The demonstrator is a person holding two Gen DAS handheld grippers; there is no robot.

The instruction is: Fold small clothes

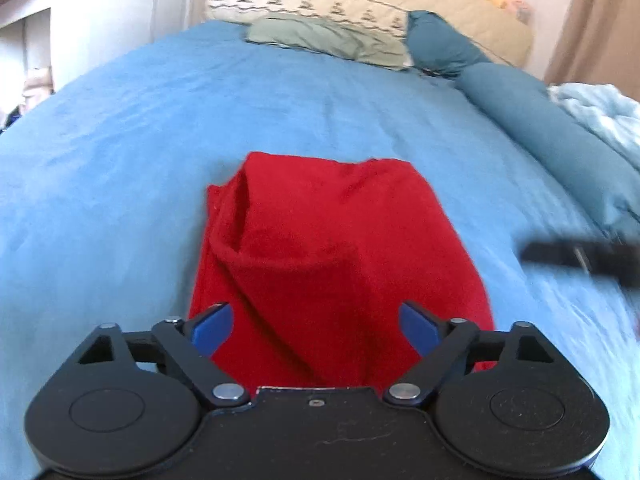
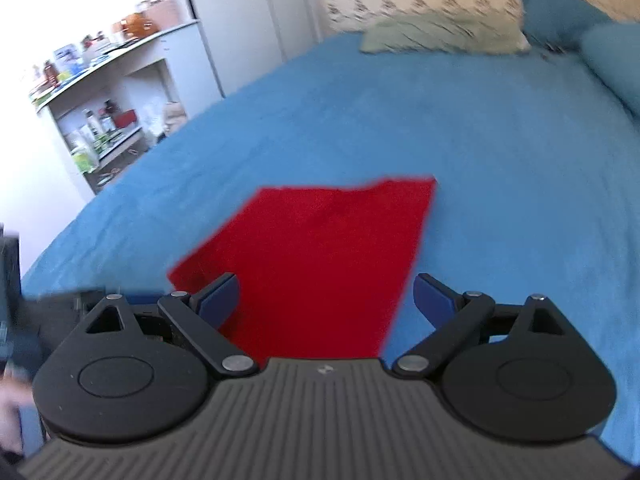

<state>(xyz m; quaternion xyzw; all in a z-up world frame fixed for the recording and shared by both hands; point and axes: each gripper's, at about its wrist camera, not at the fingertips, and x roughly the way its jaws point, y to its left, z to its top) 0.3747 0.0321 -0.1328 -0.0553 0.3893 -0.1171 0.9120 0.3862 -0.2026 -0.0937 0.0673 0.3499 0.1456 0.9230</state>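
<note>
You have both tools over the red cloth (image 1: 332, 256), which lies on the blue bedsheet (image 1: 120, 140) near the front of the bed, well apart from the pillows (image 1: 328, 36) at the headboard. Your left gripper (image 1: 316, 328) stands with its jaws wide and nothing pinched between them — the cloth shows in the gap but the blue pads (image 1: 214, 330) sit clear of it. Your right gripper (image 2: 326, 300) is just as wide and empty, hanging over the cloth's right edge.

The cloth looks already folded at least once: from the right wrist view it reads as a flat, roughly four-sided panel, while the left wrist view shows a raised ridge and a loose flap along its left side. So you seem to be between folds, with a layer laid down and let go.

The next move calls for a fresh grip — pick the near corners or the near edge, one tool to each side, and close only when fabric is truly between the pads. Tidy that loose left flap first, or it may bunch inside the next fold.
</note>
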